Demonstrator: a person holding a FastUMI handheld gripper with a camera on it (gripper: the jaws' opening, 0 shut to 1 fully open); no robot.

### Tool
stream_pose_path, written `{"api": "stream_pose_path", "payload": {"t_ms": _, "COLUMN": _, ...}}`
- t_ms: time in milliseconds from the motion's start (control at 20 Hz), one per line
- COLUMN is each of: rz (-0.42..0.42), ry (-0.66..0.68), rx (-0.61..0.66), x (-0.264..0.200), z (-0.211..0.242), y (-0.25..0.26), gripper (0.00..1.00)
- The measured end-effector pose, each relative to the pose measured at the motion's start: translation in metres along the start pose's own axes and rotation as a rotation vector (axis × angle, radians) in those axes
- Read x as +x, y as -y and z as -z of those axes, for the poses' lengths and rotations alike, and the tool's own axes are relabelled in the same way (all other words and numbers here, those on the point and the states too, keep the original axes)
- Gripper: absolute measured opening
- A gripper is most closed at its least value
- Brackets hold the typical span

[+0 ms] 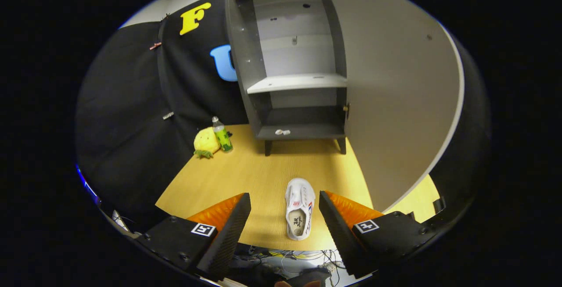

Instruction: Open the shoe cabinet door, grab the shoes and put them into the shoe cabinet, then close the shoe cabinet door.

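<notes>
One white sneaker (300,208) lies on the wooden table (246,177), toe pointing toward the shoe cabinet (290,59) and its opening facing up, showing a printed insole. It sits between the two fingers of the gripper (284,202), which are spread wide apart and touch nothing; the shoe lies nearer the right finger. The table is pale, with a fine straight grain.

Beyond the shoe stands one dark grey shoe cabinet on short legs, box-shaped, with smooth flat panels. Its one door (395,94), plain and light, is swung fully open to the cabinet's right. Inside are one pale shelf (296,83) and a dark bottom board, on whose front edge lies one small white object (282,132).

Left of the cabinet sit one soft yellow pineapple plush (206,143) and one clear plastic bottle (222,135) of green liquid, just beside each other.
</notes>
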State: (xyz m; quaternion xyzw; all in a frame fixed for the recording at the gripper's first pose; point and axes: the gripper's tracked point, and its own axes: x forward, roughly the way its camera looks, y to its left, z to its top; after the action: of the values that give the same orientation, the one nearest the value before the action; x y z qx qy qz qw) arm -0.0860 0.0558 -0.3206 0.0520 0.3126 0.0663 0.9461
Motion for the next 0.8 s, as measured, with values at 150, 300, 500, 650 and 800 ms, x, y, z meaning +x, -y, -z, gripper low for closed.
{"api": "stream_pose_path", "payload": {"t_ms": 150, "rz": 0.012, "ry": -0.079, "rx": -0.001, "x": 0.039, "z": 0.043, "y": -0.004, "gripper": 0.98}}
{"api": "stream_pose_path", "payload": {"t_ms": 300, "rz": 0.036, "ry": -0.165, "rx": 0.022, "x": 0.074, "z": 0.089, "y": 0.001, "gripper": 0.98}}
{"api": "stream_pose_path", "payload": {"t_ms": 500, "rz": 0.073, "ry": -0.196, "rx": 0.031, "x": 0.118, "z": 0.126, "y": 0.011, "gripper": 0.81}}
{"api": "stream_pose_path", "payload": {"t_ms": 650, "rz": 0.080, "ry": -0.197, "rx": 0.043, "x": 0.146, "z": 0.142, "y": 0.012, "gripper": 0.66}}
{"api": "stream_pose_path", "payload": {"t_ms": 800, "rz": 0.085, "ry": -0.163, "rx": 0.056, "x": 0.166, "z": 0.144, "y": 0.011, "gripper": 0.55}}
